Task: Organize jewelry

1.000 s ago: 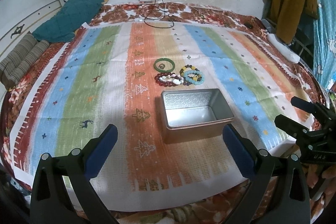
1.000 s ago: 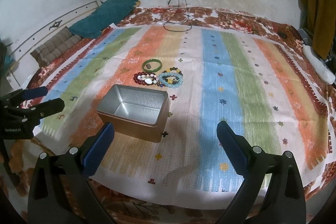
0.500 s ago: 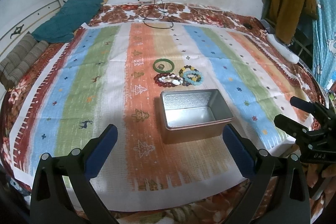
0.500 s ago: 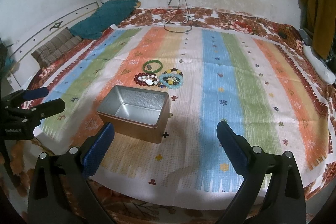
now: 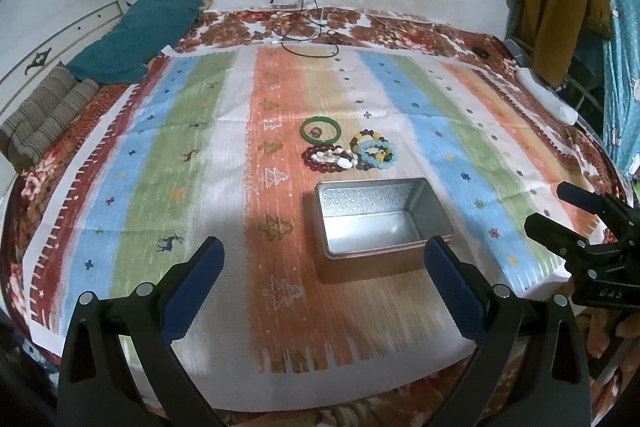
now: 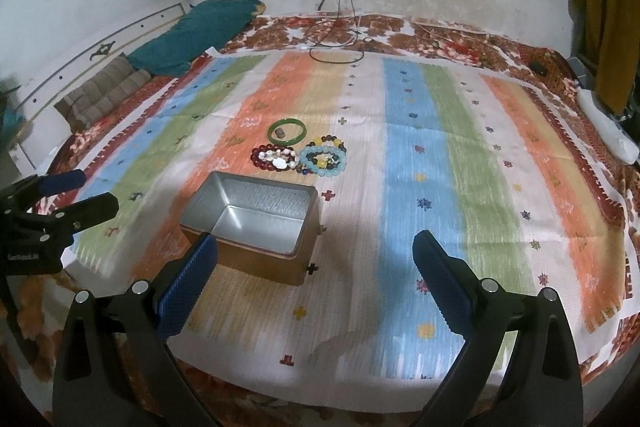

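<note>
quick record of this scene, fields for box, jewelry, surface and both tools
box: metal tin, open top, nothing inside
jewelry: green bangle and beaded bracelets clustered just beyond the tin, none in it yet
surface: striped cloth spread on a bed
left tool: open, holding nothing, short of the tin
right tool: open, holding nothing, tin ahead to its left

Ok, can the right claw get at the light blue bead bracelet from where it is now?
Probably yes. The right claw hangs open and empty, and the light blue bead bracelet lies in the open beyond the metal tin. The tin sits left of a straight line in. The bracelet touches neighbouring beads, so a clean pinch may be fiddly.
</note>
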`<state>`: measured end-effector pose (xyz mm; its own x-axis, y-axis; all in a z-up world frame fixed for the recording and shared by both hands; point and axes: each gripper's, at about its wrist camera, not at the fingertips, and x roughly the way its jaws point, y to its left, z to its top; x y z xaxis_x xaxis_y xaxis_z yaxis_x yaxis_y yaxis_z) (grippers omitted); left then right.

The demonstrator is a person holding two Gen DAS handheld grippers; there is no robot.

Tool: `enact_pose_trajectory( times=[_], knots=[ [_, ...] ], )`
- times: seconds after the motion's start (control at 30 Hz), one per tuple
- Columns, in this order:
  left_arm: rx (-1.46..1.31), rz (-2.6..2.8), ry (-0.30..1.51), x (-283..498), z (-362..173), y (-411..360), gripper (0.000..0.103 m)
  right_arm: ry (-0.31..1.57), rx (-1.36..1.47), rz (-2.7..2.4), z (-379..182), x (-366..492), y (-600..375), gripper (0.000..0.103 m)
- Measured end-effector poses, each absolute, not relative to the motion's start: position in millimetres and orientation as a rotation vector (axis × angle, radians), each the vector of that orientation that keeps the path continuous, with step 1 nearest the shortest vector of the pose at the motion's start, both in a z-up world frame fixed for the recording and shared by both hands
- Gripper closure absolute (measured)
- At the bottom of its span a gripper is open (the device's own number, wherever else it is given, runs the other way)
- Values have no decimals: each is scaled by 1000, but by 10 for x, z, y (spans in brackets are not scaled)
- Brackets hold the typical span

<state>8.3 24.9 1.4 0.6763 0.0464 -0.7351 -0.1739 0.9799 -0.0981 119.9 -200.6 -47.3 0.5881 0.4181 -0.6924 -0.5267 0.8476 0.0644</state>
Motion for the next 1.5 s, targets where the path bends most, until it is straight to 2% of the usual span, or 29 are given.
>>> enact_pose_trajectory(
  times=[1.5],
  knots=[
    [-185,211,914,1294,-80,688,6,883,-215,550,-553,2268,-1561,4]
  ],
)
